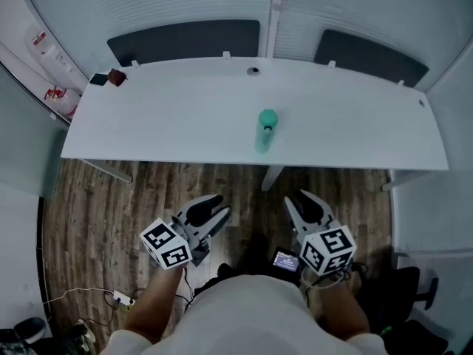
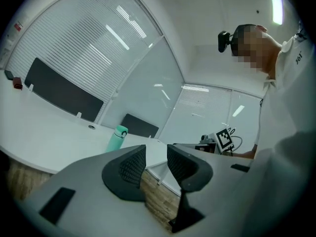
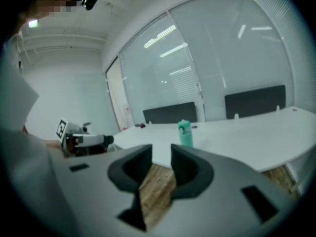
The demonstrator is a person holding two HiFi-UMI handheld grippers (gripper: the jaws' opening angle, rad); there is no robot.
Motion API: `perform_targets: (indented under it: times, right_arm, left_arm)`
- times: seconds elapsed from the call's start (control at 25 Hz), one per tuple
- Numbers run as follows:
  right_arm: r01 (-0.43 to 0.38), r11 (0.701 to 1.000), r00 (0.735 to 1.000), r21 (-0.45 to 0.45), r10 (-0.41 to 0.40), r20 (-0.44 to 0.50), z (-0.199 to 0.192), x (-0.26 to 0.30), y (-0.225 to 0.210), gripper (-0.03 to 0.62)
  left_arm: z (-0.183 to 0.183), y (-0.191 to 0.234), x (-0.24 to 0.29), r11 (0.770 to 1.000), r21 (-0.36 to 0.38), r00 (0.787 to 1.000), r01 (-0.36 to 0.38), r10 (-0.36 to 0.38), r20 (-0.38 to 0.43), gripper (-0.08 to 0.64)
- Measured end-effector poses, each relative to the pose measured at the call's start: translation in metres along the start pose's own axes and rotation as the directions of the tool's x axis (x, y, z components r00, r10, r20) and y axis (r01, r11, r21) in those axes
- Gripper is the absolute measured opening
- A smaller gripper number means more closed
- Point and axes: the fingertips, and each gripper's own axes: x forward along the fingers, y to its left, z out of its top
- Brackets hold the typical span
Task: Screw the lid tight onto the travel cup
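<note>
The green cup (image 1: 266, 132) stood upright on the white table (image 1: 177, 120), a little right of the middle and close to the near edge, with its lid (image 1: 267, 116) sitting on top; whether the lid was screwed down could not be told. Both tools hung low over the wooden floor (image 1: 103, 198) in front of the person, well apart from the cup, and the table's near edge lay between them and it. The left gripper (image 1: 216, 207) had its jaws a narrow gap apart with only floor and table edge showing between them. The right gripper (image 1: 302, 200) was the same, slightly apart and holding nothing. Each pointed roughly toward the table.

At the far left corner of the table lay a small red and black object (image 1: 111, 77), well apart from the cup; a round cable hole (image 1: 253, 70) sat near the back edge, behind the cup. Two dark panels (image 1: 185, 39) stood behind the table against the glass wall. A table leg (image 1: 273, 177) came down just below the cup's spot; a power strip (image 1: 122, 299) with its cable lay on the floor at the person's left.
</note>
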Motion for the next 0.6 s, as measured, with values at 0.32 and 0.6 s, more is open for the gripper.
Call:
perform_targets:
  times: [0.32,0.6]
  right_arm:
    - [-0.035,0.999,0.999,0.004,0.036,-0.019,0.008,0.018,-0.035,0.110]
    - [-0.075,0.997,0.997,-0.009,0.075,-0.018,0.015,0.030,-0.056,0.110]
  left_arm:
    - [0.002,0.019,0.042,0.999,-0.005,0.999,-0.039,0.039,-0.010,0.141]
    - [0.006,0.026,0.066,0.998,-0.002,0.998,-0.068,0.068,0.004,0.141]
